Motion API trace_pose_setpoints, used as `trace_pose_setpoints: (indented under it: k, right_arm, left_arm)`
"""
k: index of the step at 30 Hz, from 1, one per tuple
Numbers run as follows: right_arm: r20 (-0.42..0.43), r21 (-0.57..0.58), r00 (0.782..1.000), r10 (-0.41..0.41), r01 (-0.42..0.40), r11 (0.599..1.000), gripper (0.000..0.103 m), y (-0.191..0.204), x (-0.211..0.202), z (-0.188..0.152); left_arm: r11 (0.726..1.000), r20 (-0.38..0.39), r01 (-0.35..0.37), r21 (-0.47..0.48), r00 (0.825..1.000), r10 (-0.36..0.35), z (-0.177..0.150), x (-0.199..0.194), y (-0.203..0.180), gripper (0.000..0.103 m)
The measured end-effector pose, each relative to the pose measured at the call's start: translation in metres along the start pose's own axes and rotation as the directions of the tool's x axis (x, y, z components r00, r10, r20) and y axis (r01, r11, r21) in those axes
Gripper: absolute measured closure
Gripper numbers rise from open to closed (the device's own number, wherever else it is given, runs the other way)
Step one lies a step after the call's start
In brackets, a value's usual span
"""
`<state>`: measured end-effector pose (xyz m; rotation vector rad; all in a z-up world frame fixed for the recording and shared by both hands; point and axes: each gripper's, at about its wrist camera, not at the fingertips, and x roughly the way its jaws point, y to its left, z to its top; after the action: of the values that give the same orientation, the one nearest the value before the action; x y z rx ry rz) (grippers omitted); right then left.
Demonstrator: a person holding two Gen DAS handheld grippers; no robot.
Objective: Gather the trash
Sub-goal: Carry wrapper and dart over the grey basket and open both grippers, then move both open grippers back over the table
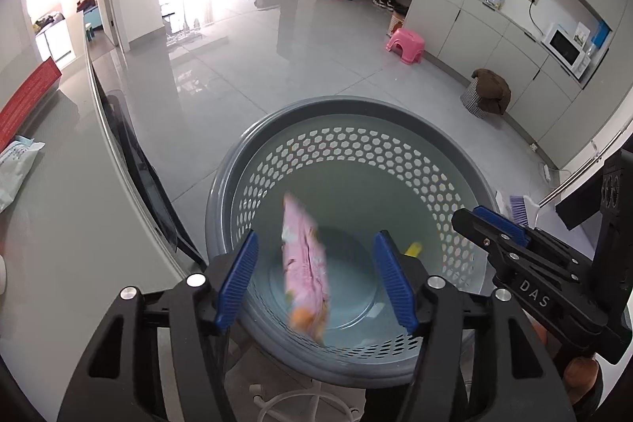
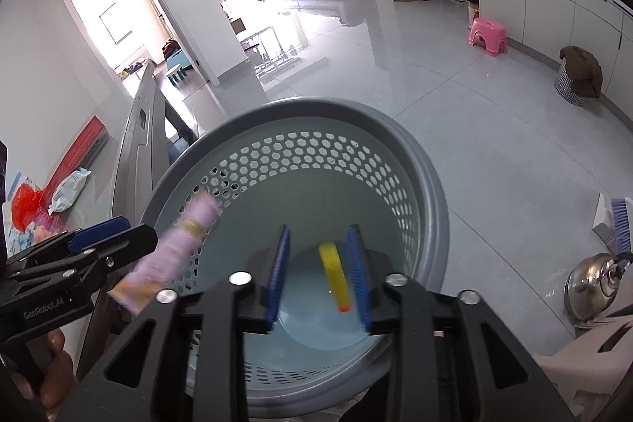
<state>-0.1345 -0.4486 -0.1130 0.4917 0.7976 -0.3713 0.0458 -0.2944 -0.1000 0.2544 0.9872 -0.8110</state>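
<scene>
With both the left gripper (image 1: 316, 279) and right gripper (image 2: 321, 277) spread apart over the basket (image 1: 395, 113), the blurred pink wrapper (image 1: 304, 263) and yellow piece (image 2: 335, 275) appear mid-drop, and either could strike the rim and land on the floor (image 1: 277, 58).

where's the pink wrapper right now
In the left wrist view, the pink wrapper is blurred in mid-air over the grey basket, between the open left gripper's fingers.

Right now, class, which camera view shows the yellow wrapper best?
The right wrist view: the yellow wrapper shows lengthwise, blurred, between the right gripper fingers, over the basket. In the left wrist view only its tip peeks past a blue pad.
</scene>
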Motion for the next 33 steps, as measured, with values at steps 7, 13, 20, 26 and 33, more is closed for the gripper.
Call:
trace_pose_setpoints:
  k: [7, 13, 20, 26, 33]
  right_arm:
    - [-0.003, -0.004, 1.000, 0.001, -0.001, 1.000, 0.069, 0.005, -0.003, 0.000]
    - [-0.004, -0.008, 1.000, 0.011, -0.011, 1.000, 0.068, 0.010, -0.006, -0.001]
    - [0.003, -0.017, 1.000, 0.019, -0.019, 1.000, 0.063, 0.020, -0.013, -0.004]
    - [0.014, -0.034, 1.000, 0.021, -0.021, 0.999, 0.060, 0.028, -0.022, -0.007]
    - [0.038, -0.051, 0.999, 0.026, -0.024, 0.998, 0.054, 0.043, -0.034, -0.010]
  left_arm:
    - [1.000, -0.006, -0.008, -0.014, 1.000, 0.008, -0.002, -0.004, 0.003, 0.043]
    - [1.000, -0.005, -0.014, -0.021, 1.000, 0.013, -0.010, -0.012, 0.011, 0.043]
    - [1.000, 0.007, -0.015, -0.007, 1.000, 0.015, -0.014, -0.024, 0.014, 0.043]
    - [0.999, 0.034, -0.036, -0.011, 0.999, 0.036, -0.017, -0.038, 0.013, 0.039]
    - [0.997, 0.075, -0.074, -0.020, 0.994, 0.075, -0.028, -0.063, 0.030, 0.034]
